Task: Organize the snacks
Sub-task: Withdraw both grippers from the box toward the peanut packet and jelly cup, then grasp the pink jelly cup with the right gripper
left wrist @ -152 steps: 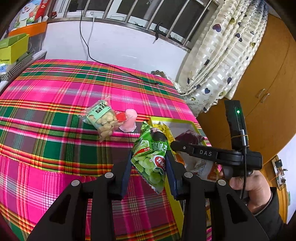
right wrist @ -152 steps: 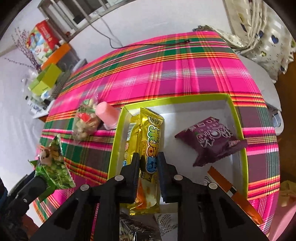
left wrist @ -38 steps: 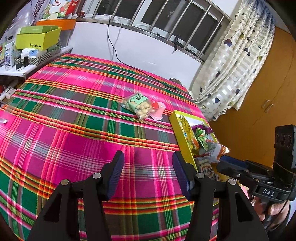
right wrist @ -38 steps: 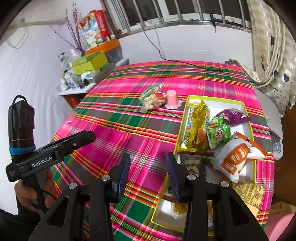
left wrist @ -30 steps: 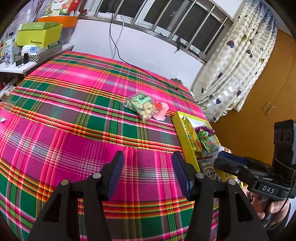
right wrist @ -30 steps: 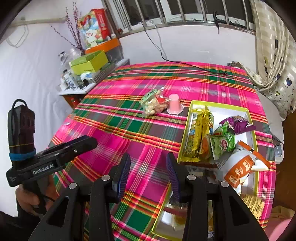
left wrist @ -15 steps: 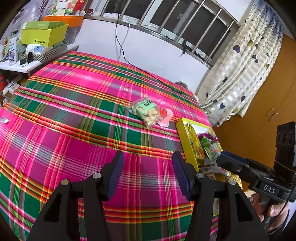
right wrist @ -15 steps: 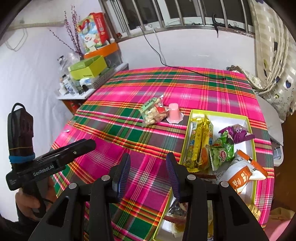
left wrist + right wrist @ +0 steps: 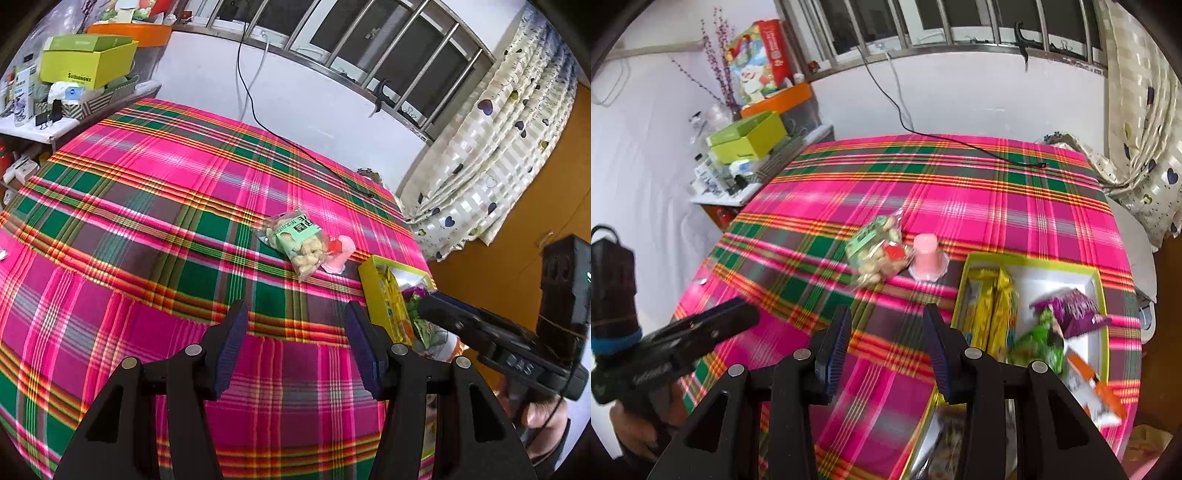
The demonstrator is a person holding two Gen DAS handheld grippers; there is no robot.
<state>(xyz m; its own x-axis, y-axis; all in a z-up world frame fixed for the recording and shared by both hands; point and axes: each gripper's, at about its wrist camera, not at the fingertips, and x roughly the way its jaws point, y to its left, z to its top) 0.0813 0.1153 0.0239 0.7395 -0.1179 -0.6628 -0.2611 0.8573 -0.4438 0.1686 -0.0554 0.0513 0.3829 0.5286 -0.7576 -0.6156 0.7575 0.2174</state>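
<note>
Snacks left out were a crinkly nut bag touching a squishy pink jelly cup on the desk beside the tray, so with both hand-held grippers released and empty, I'd have pinched the bag's sealed edge.

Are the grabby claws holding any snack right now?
No. The left gripper and the right gripper both have open jaws with only tablecloth showing between them, so nothing is held.

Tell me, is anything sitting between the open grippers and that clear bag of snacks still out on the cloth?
Nothing visible does. Only bare plaid tablecloth lies between the right gripper and the snack bag. A pink jelly cup sits beside the bag, toward the yellow tray.
</note>
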